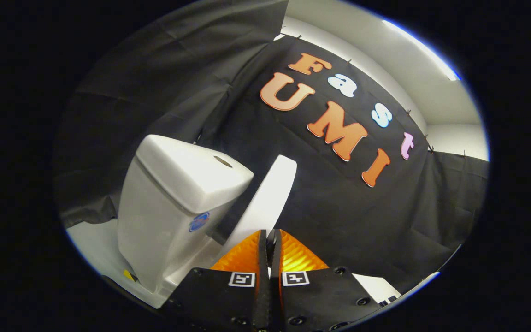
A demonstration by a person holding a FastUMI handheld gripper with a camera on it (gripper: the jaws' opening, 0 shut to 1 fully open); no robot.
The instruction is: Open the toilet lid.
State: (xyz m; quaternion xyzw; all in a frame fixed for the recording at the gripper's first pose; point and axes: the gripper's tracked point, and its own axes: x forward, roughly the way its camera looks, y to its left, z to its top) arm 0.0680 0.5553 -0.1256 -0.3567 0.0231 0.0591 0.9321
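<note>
A white toilet stands ahead of me against the black cloth wall, and the whole scene looks tilted. Its tank [173, 207] is beyond the fingers to the left, with a round button on top and a blue sticker on its side. The toilet lid [268, 198] is raised and seen nearly edge-on, just to the right of the tank and apart from it. My gripper [271, 234] is shut, and the lid's lower rim runs down into the narrow gap between the fingertips, so both fingers appear to pinch it.
The black cloth wall [339, 216] hangs close behind and around the toilet. White floor [95, 240] shows beside the tank's base, with a small yellow mark [130, 275] on it. A white ceiling with a light strip lies beyond the cloth.
</note>
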